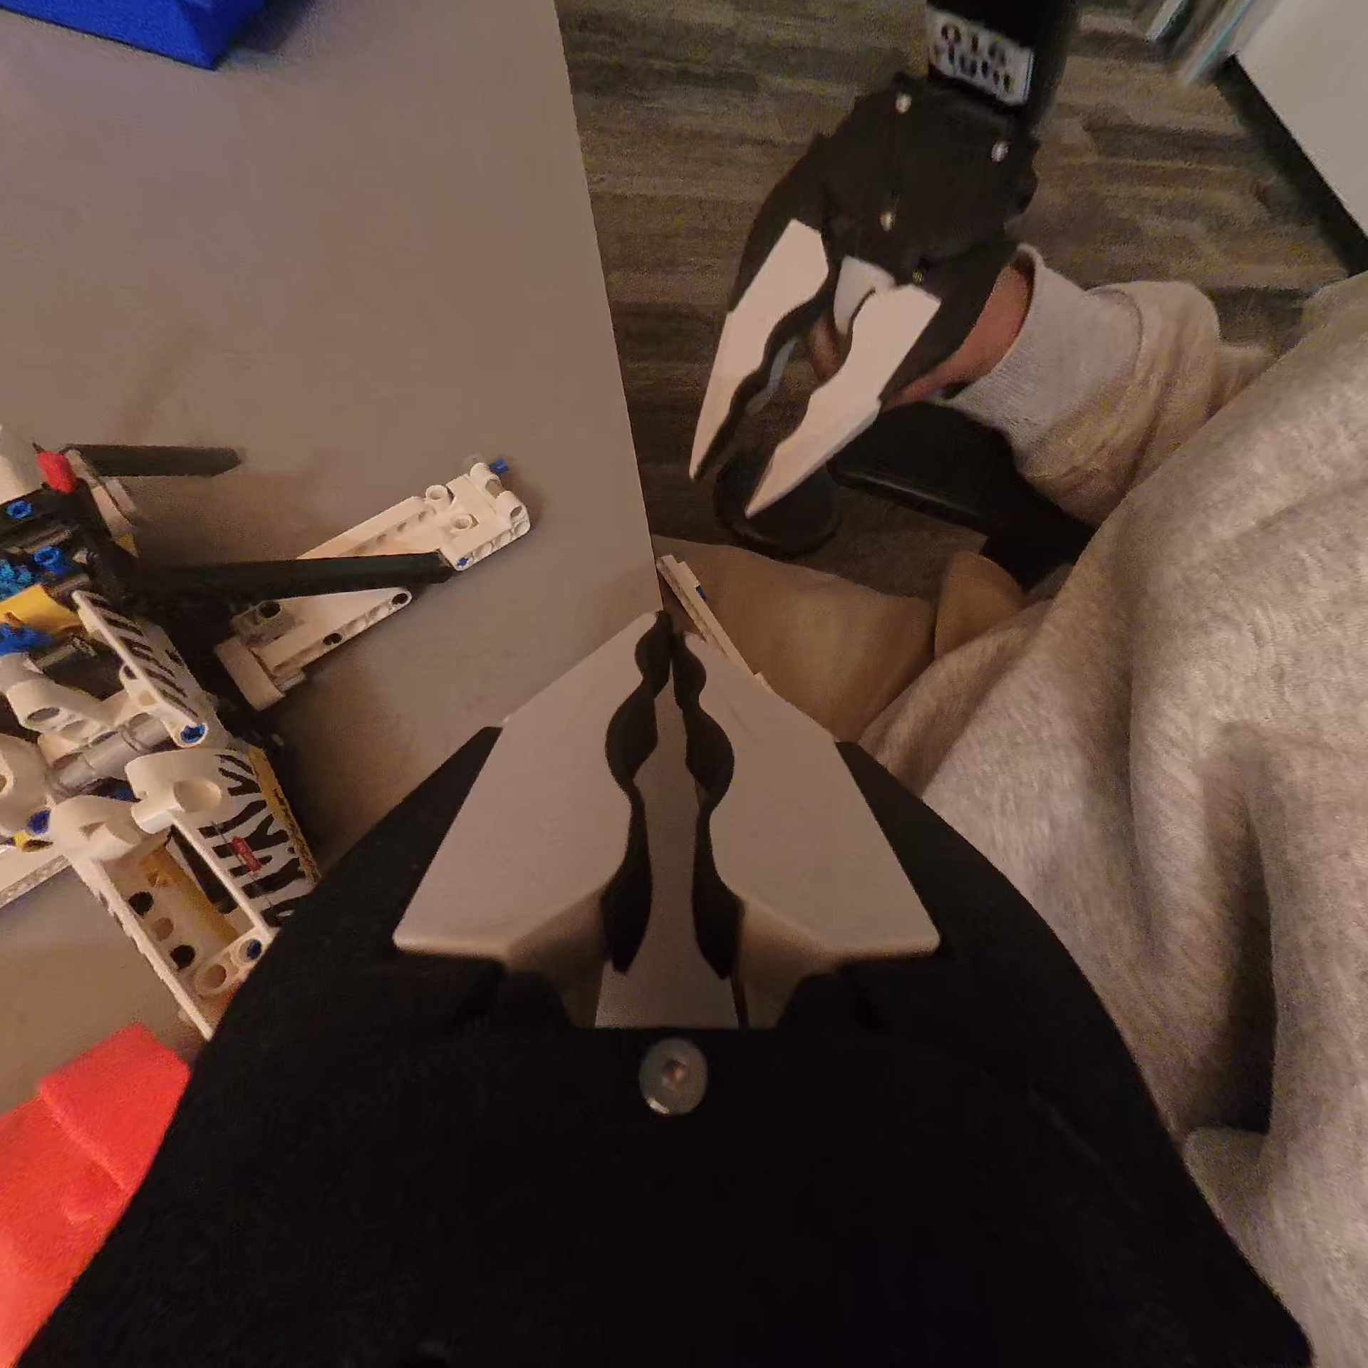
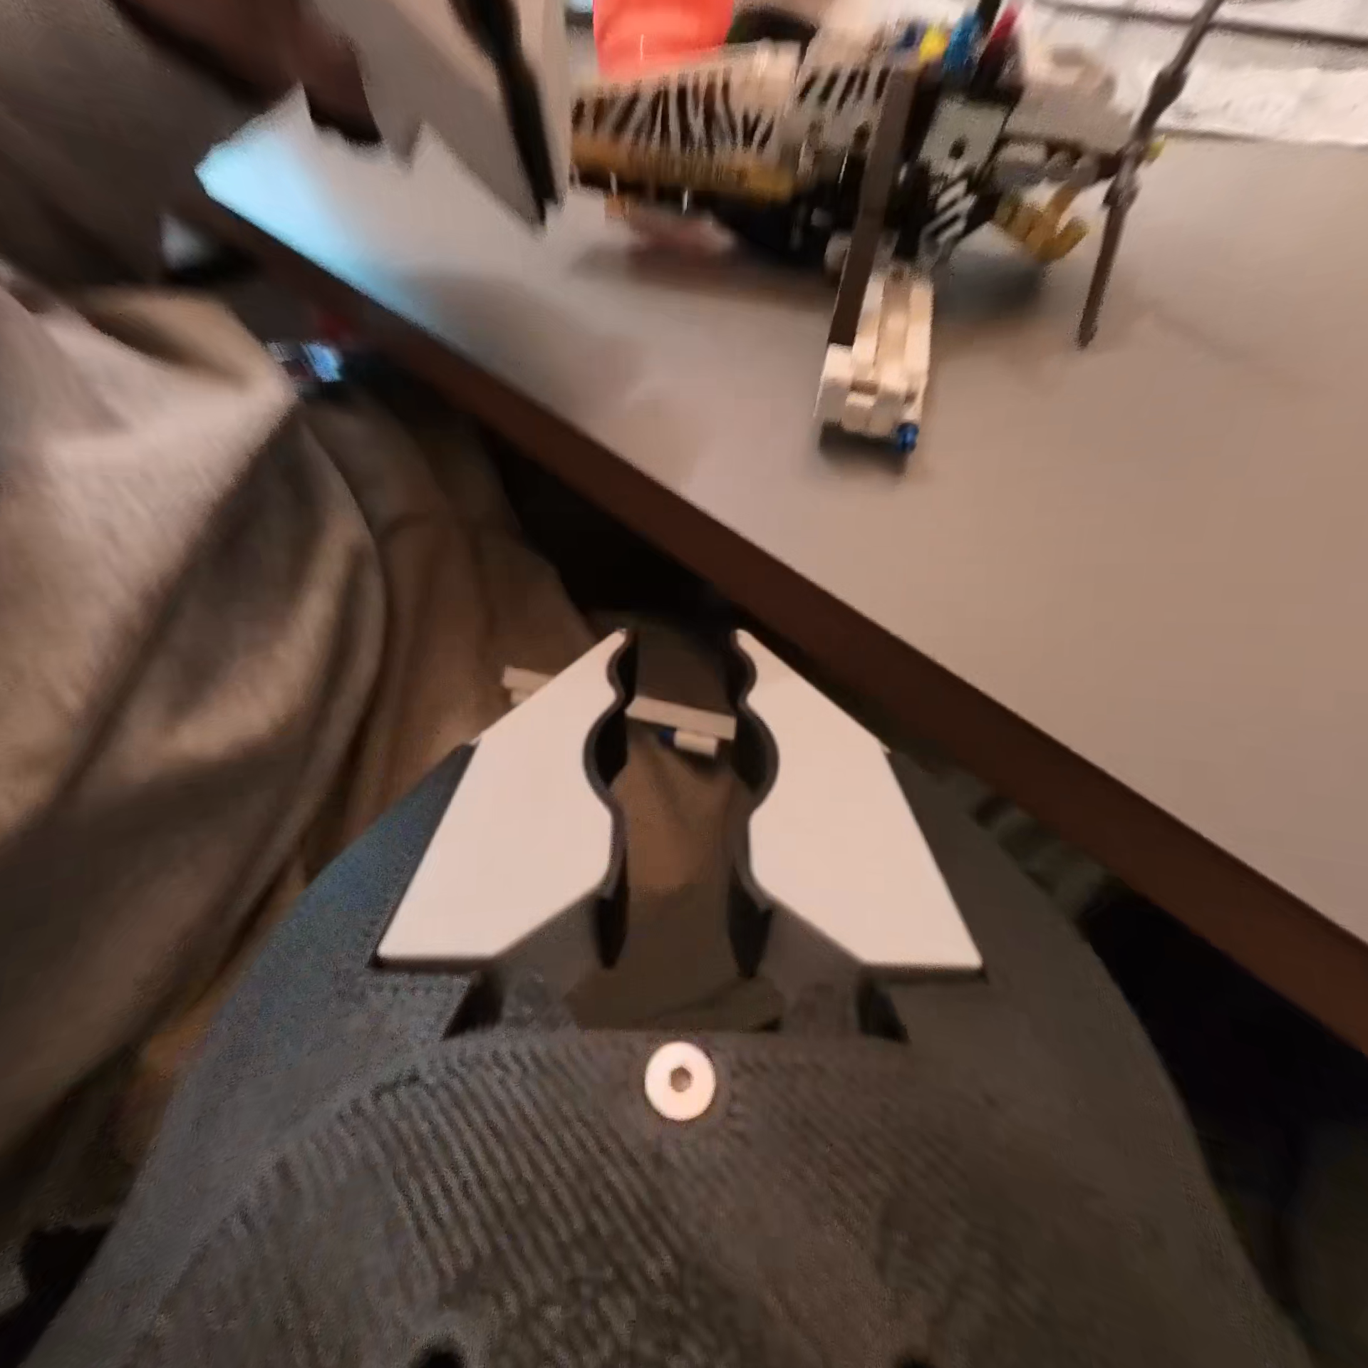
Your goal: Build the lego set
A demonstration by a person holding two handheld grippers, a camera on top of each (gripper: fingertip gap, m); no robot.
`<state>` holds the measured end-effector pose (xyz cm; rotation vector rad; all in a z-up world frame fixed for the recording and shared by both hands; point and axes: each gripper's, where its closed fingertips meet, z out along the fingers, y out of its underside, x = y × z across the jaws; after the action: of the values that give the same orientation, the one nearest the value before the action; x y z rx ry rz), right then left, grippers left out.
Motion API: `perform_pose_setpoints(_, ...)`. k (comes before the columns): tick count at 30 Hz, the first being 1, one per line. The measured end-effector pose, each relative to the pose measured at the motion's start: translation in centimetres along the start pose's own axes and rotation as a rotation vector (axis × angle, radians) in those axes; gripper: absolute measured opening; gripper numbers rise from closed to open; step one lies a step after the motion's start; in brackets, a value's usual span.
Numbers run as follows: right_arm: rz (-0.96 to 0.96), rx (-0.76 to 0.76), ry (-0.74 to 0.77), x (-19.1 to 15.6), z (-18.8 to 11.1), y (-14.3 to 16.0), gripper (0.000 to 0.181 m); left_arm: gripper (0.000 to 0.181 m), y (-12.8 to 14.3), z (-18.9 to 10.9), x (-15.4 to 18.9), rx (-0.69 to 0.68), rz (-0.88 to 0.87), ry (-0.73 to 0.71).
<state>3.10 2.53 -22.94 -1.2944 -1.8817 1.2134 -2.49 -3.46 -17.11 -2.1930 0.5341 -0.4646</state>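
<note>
The part-built lego model [image 1: 155, 711], white with zebra-striped panels and black rotor-like beams, stands on the grey table [image 1: 333, 259] at the left; in the right wrist view it is blurred at the far side [image 2: 836, 170]. A small white lego piece [image 2: 677, 716] lies on the person's lap below the table edge; it also shows in the left wrist view [image 1: 692, 592]. My right gripper [image 2: 682, 638] is open, its fingers on either side of that piece, seemingly just above it; it also shows in the left wrist view [image 1: 729, 492]. My left gripper [image 1: 664, 620] is shut and empty over the table's edge.
A red bin [image 1: 74, 1155] is at the near left and a blue bin [image 1: 141, 22] at the far left. The person's grey sweater [image 1: 1110, 814] and tan trousers [image 1: 814, 651] fill the space beside the table. Carpet and a black chair base [image 1: 785, 518] lie below. About 11 cm separates my left fingertips from my right.
</note>
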Motion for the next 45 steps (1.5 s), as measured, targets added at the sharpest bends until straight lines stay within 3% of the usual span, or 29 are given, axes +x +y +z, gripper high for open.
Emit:
perform_pose_setpoints(6, -0.204, -0.201, -0.013, -0.8, 2.2, 2.7, 0.035, 0.000, -0.8, -2.4, -0.4, 0.074, -0.044, 0.015)
perform_pose_setpoints(16, -0.264, -0.471, -0.113, -1.1, 4.7, 8.0, 0.047, 0.000, 0.2, -5.5, -1.7, 0.145, -0.094, -0.051)
perform_pose_setpoints(20, -0.218, -0.445, -0.122, -1.1, 4.5, 7.9, 0.038, 0.000, -0.1, -6.0, -1.6, 0.174, -0.091, -0.045)
perform_pose_setpoints(23, -0.210, -0.443, -0.131, -1.3, 4.5, 8.0, 0.018, 0.000, -0.4, -6.1, -1.4, 0.196, -0.091, -0.029)
perform_pose_setpoints(27, -0.195, -0.441, -0.142, -1.6, 4.4, 7.9, 0.006, 0.000, -0.3, -5.8, -1.0, 0.196, -0.086, -0.014)
perform_pose_setpoints(34, -0.096, -0.369, -0.173, -1.9, 3.6, 6.9, 0.006, 0.000, -0.1, -4.6, -0.1, 0.180, -0.087, 0.038)
perform_pose_setpoints(45, -0.013, 0.029, -0.323, -4.9, 1.6, -1.6, 0.005, 0.027, -0.5, -0.5, 3.0, 0.145, -0.082, 0.188)
